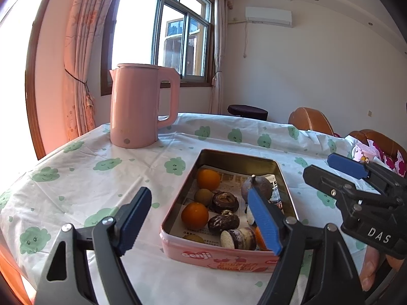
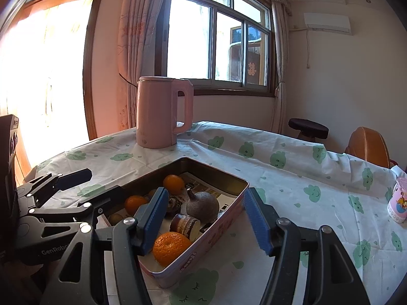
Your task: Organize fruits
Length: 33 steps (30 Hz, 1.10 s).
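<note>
Fruit lies already in the pink tin (image 1: 216,259): oranges (image 1: 194,215), a brownish round fruit (image 2: 202,206); table holds none loose; left gripper (image 1: 201,222) and right gripper (image 2: 206,222) stand wide, empty

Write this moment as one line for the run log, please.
left gripper: open, empty | right gripper: open, empty | tin: oranges, brown fruit, snacks inside | kettle: behind tin

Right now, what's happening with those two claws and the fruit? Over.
Left gripper open, empty. Right gripper open, empty, astride the tin wall. Oranges and other fruit in tin. Kettle behind, clear of it.
</note>
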Available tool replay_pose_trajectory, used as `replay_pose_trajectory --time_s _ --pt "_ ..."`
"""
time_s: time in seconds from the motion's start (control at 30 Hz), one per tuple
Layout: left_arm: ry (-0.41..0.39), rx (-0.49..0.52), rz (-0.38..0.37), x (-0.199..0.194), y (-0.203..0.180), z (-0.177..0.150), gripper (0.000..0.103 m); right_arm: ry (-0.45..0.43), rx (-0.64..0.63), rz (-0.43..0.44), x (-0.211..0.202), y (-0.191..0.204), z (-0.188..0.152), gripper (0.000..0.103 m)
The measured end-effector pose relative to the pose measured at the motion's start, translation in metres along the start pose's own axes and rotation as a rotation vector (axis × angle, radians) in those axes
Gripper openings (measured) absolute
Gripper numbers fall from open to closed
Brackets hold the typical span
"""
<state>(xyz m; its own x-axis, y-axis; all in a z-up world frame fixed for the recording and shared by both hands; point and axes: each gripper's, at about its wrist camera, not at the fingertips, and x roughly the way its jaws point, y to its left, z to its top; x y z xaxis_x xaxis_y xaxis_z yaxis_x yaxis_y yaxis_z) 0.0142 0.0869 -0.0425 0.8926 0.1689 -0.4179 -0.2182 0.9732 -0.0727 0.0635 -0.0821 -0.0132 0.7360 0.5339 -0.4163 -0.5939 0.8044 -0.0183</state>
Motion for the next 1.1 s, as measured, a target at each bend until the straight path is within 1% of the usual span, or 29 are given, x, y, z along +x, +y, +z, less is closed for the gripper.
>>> replay_pose_trajectory --time_s 1.1 --pt "-0.001 0.020 -0.001 -0.001 -0.008 0.000 0.082 -0.023 0.058 -0.030 -0.013 -0.022 -0.004 0.067"
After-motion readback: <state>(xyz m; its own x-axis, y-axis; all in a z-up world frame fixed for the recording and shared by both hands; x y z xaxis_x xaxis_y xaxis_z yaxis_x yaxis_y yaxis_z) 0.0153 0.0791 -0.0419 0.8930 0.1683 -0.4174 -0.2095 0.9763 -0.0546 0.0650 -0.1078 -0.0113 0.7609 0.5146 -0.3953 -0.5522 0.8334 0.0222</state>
